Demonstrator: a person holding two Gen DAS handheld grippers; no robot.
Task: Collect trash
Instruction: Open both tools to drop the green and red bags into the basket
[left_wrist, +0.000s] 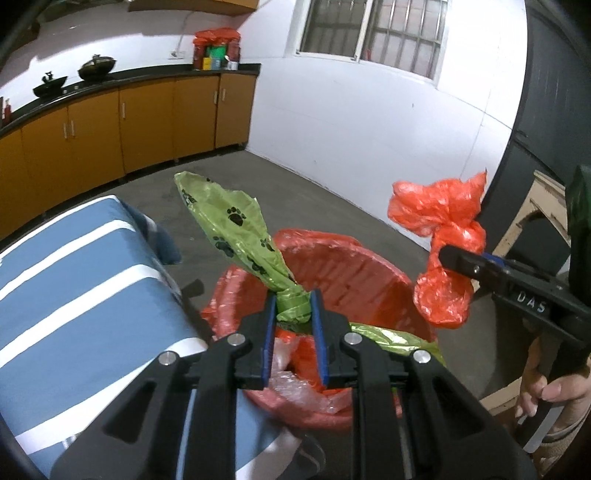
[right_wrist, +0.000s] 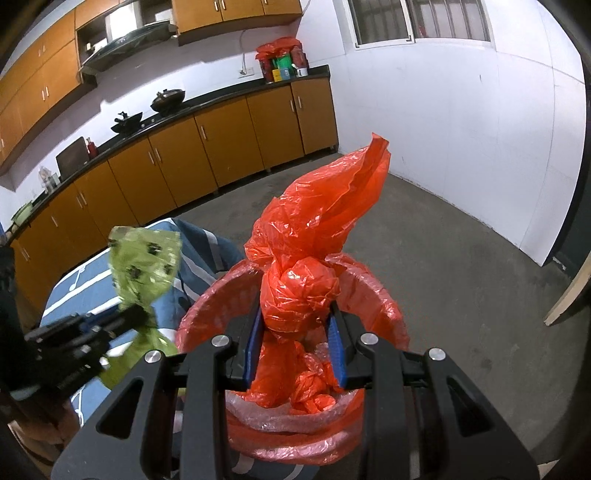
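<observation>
My left gripper (left_wrist: 293, 301) is shut on the twisted neck of a green paw-print plastic bag (left_wrist: 229, 221), held over a bin (left_wrist: 351, 254) lined with red plastic. The bag's top flares up and to the left. To the right, my right gripper (left_wrist: 441, 258) is shut on a knotted red plastic bag (left_wrist: 439, 210) beside the bin's rim. In the right wrist view, the right gripper (right_wrist: 295, 310) pinches the red bag (right_wrist: 317, 206) just below its knot, above the bin (right_wrist: 384, 295). At the left of that view are the green bag (right_wrist: 144, 258) and the left gripper (right_wrist: 136, 315).
Crumpled red bags and clear bubble wrap (right_wrist: 258, 413) lie inside the bin. A blue striped cloth (left_wrist: 74, 288) covers a surface left of the bin. Orange cabinets (left_wrist: 147, 118) line the far wall. Cardboard (left_wrist: 535, 221) stands at right. A hand (left_wrist: 554, 391) grips the right tool.
</observation>
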